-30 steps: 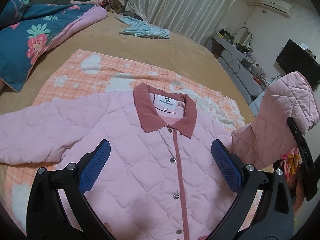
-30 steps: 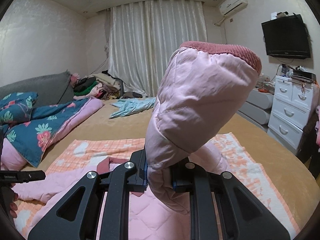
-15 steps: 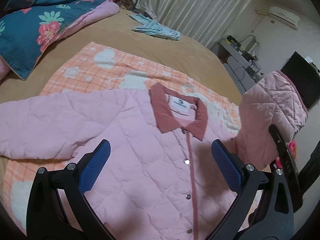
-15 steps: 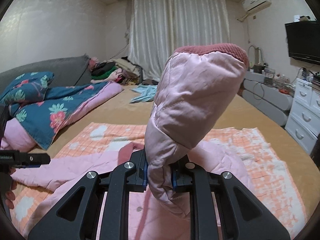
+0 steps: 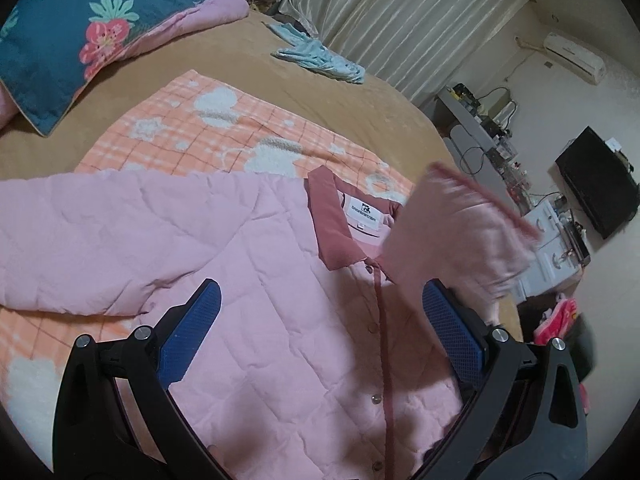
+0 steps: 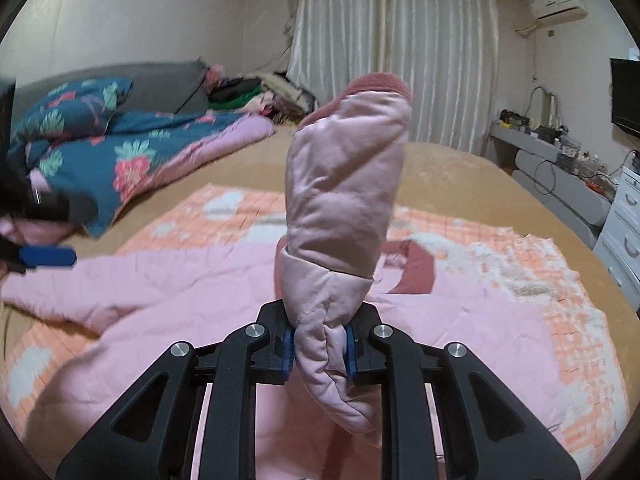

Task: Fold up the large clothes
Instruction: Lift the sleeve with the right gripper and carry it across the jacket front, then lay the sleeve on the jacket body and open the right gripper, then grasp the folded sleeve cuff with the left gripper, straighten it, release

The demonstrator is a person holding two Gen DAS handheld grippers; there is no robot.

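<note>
A pink quilted jacket (image 5: 280, 320) with a dark pink collar (image 5: 332, 220) lies front-up and buttoned on an orange checked blanket (image 5: 192, 128). My left gripper (image 5: 320, 340) is open and empty just above the jacket's chest. My right gripper (image 6: 320, 344) is shut on the jacket's right sleeve (image 6: 344, 208), which stands upright above the jaws; its dark pink cuff is on top. The lifted sleeve also shows blurred in the left wrist view (image 5: 460, 232), over the collar's right side. The other sleeve (image 5: 80, 240) lies flat to the left.
The blanket lies on a tan bed (image 5: 340, 96). A blue floral quilt (image 5: 80, 28) lies at the far left, a light blue garment (image 5: 320, 58) at the far side. A desk (image 6: 560, 168) and white drawers (image 6: 624, 232) stand right of the bed.
My right gripper has carried the sleeve leftward over the jacket's body toward the collar. My left gripper has shifted left along the jacket and stays open.
</note>
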